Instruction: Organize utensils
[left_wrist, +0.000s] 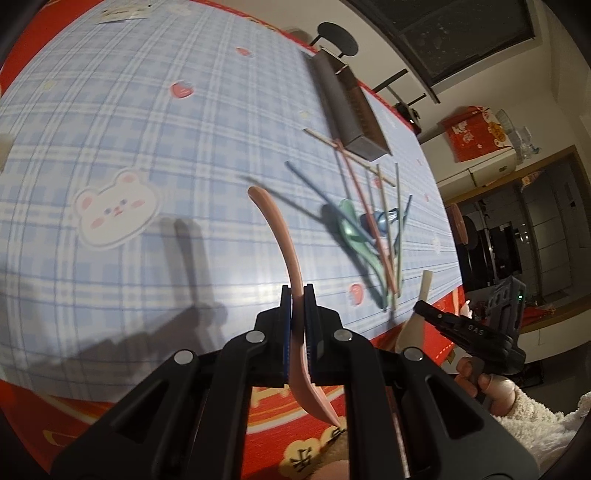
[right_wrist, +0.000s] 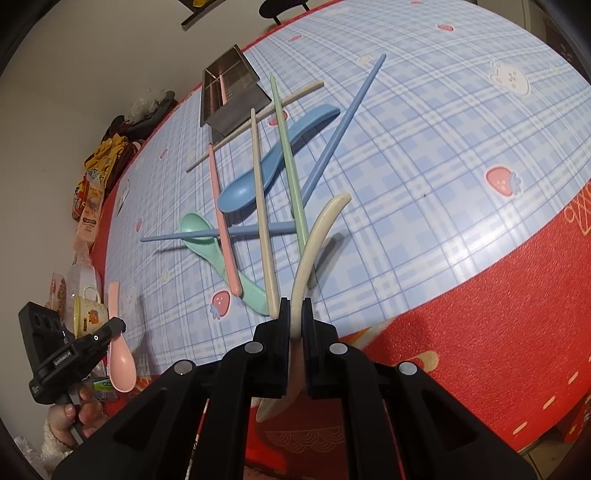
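Note:
My left gripper (left_wrist: 297, 291) is shut on a pink spoon (left_wrist: 284, 240), handle pointing away over the table and bowl below the jaws. My right gripper (right_wrist: 296, 306) is shut on a cream spoon (right_wrist: 317, 236), handle outward, held above the table's near edge. Each gripper shows in the other's view: the right gripper (left_wrist: 421, 306) with the cream spoon (left_wrist: 424, 284), the left gripper (right_wrist: 120, 325) with the pink spoon (right_wrist: 120, 365). On the table lie a blue spoon (right_wrist: 258, 173), a green spoon (right_wrist: 207, 236) and several coloured chopsticks (right_wrist: 291, 155) in a crossed pile. A metal utensil holder (right_wrist: 231, 99) lies on its side beyond them.
The table carries a blue checked cloth (right_wrist: 424, 147) over a red cloth (right_wrist: 480, 314). Snack packets (right_wrist: 92, 184) and a cup (right_wrist: 86, 314) crowd the left edge in the right wrist view. A black stool (left_wrist: 338, 38) stands past the table's far edge.

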